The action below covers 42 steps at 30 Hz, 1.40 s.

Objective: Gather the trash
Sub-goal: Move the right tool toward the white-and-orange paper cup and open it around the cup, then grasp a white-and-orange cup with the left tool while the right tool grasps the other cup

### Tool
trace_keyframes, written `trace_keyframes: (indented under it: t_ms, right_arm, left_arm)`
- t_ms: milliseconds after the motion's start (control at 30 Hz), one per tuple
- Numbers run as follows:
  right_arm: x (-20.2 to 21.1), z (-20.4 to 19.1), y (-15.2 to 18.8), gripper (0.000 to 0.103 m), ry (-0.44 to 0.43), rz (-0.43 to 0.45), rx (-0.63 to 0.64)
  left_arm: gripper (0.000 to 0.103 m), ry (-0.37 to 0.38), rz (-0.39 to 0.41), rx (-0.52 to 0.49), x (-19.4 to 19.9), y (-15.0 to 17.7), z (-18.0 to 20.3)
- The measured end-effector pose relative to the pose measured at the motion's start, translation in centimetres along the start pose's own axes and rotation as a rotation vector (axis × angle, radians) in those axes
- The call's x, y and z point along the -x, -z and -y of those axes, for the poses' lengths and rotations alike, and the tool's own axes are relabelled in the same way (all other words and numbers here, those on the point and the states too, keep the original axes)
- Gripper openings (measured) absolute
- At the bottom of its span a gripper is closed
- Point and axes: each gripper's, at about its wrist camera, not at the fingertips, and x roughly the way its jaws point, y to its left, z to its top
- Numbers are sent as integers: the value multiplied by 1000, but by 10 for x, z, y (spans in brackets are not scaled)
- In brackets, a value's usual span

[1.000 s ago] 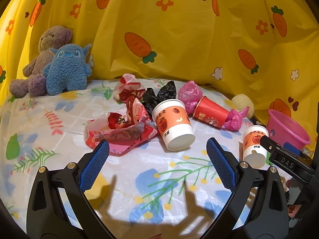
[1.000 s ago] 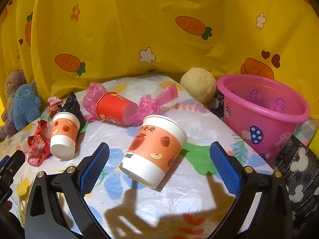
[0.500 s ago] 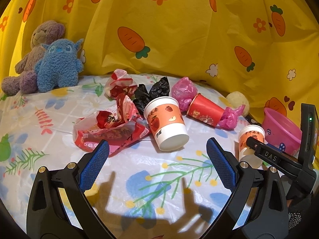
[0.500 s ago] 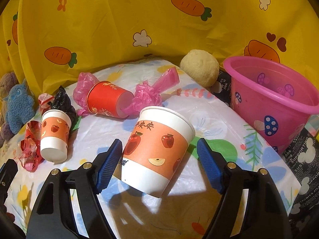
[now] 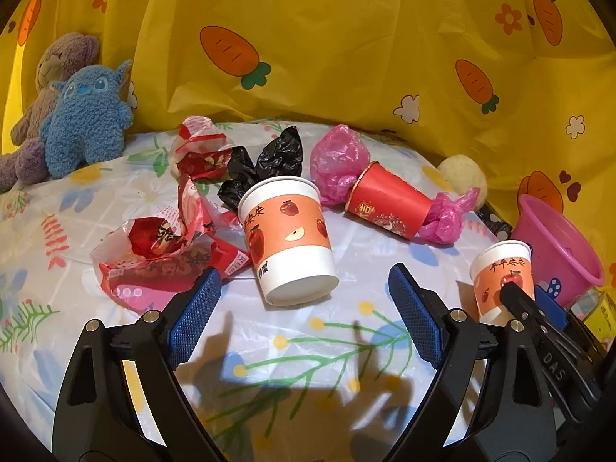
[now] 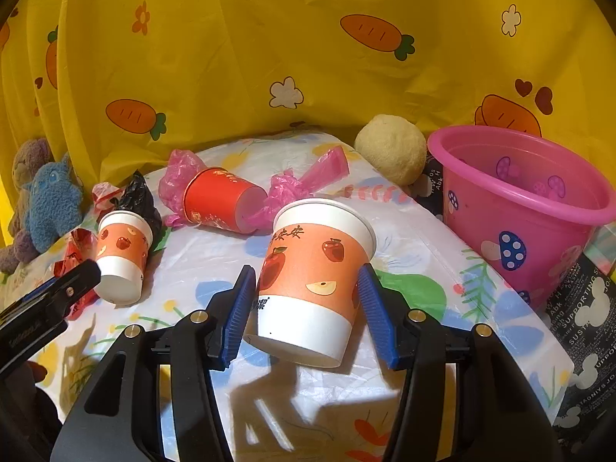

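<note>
My right gripper (image 6: 306,308) is shut on an orange-and-white apple-print paper cup (image 6: 313,273), its blue pads against the cup's sides; the cup also shows in the left wrist view (image 5: 500,281). My left gripper (image 5: 304,315) is open and empty, just short of a second apple-print cup (image 5: 287,238) that leans on the table. Behind it lie red wrappers (image 5: 161,246), a black bag (image 5: 265,169), a pink bag (image 5: 335,161) and a tipped red cup (image 5: 389,204). The pink bucket (image 6: 519,208) stands to the right of the held cup.
A blue plush (image 5: 84,115) and a purple bear (image 5: 57,65) sit at the back left. A cream ball (image 6: 389,148) lies beside the bucket. Yellow carrot-print cloth (image 5: 346,38) walls the back. The floral tablecloth (image 5: 308,346) ends near the bucket.
My right gripper moved forward and closed its jaws onto the near apple-print cup. My left gripper moved a little closer to the other cup and stayed open.
</note>
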Motion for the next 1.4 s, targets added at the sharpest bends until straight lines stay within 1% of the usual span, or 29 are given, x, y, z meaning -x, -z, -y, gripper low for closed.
trace_keyframes:
  t_ms: [100, 200, 300, 400, 633, 667, 733, 867, 1000, 1100, 1400]
  right_arm:
    - [4, -1, 1, 54, -16, 8, 6]
    - [8, -1, 2, 54, -28, 12, 6]
    - [10, -1, 2, 54, -35, 16, 7]
    - [10, -3, 2, 54, -42, 18, 10]
    - [7, -5, 2, 54, -53, 9, 15]
    - [7, -5, 2, 54, -54, 8, 15]
    - [7, -4, 2, 54, -57, 8, 15]
    - [7, -4, 1, 54, -64, 12, 16]
    - [8, -2, 2, 54, -75, 19, 14]
    - [10, 0, 2, 54, -83, 23, 10]
    - [23, 6, 1, 54, -106, 42, 1]
  left_arm:
    - [85, -29, -20, -7, -11, -6, 3]
    - [81, -36, -63, 5, -25, -10, 2]
    - [78, -56, -80, 3, -34, -10, -1]
    - [77, -33, -109, 41, -43, -12, -10]
    - [64, -12, -162, 65, -61, -9, -17]
    - [59, -2, -174, 71, -64, -9, -17]
    - [58, 23, -186, 91, -66, -8, -21]
    - [57, 44, -184, 108, -67, -8, -23]
    - [56, 65, -165, 107, -62, -8, -23]
    - [56, 67, -139, 80, -52, -7, -18]
    - [56, 158, -46, 33, -5, -2, -1]
